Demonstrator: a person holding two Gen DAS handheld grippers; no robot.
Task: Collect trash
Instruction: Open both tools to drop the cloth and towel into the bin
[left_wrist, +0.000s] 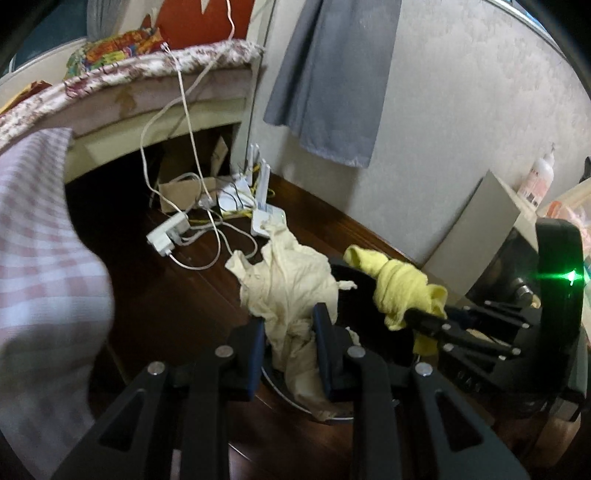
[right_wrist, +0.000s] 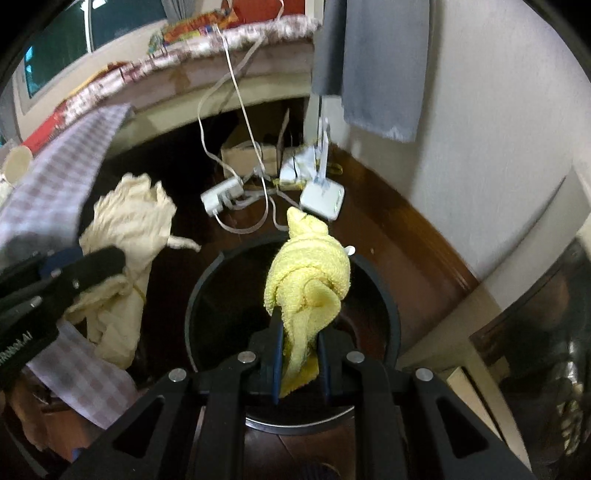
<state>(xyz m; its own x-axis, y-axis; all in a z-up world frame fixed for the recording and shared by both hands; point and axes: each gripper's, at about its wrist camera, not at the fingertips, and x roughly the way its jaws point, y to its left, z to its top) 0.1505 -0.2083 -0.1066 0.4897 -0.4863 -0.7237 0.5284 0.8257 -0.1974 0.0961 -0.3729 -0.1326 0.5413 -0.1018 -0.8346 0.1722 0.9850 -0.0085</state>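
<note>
In the left wrist view, the left gripper (left_wrist: 289, 332) fills the bottom of the frame, its blue-padded fingers pinching a crumpled cream cloth (left_wrist: 286, 284) that bulges up past the fingertips and hangs down below them. This view shows only a dark sliver and a metal edge of the bin (left_wrist: 345, 418) behind the cloth. To the right, the right gripper (left_wrist: 424, 319) comes in from the side, clamped on a yellow towel (left_wrist: 400, 290).

The right wrist view gives what the first cannot: the whole round mouth of the black bin (right_wrist: 391, 317), directly beneath the right gripper (right_wrist: 300, 332). Its fingers press on the yellow towel (right_wrist: 308, 273), a terry cloth rolled and knotted into a fat lump that stands above the fingertips, with a loose tail trailing down between the pads. The towel hangs over the bin opening. At the left edge, the left gripper (right_wrist: 114, 260) shows side-on, holding the cream cloth (right_wrist: 127, 221), thin, wrinkled and stained, out beside the bin's rim rather than over it.

Farther off, on the dark wooden floor (left_wrist: 177, 295), lie a white power strip (left_wrist: 166, 234), tangled white cables (left_wrist: 207, 236) and a white router (left_wrist: 267, 218) with upright antennas. Beyond them stand a bed (left_wrist: 177, 85) with a floral-edged cover and a grey garment (left_wrist: 328, 81) hanging against the pale wall.
</note>
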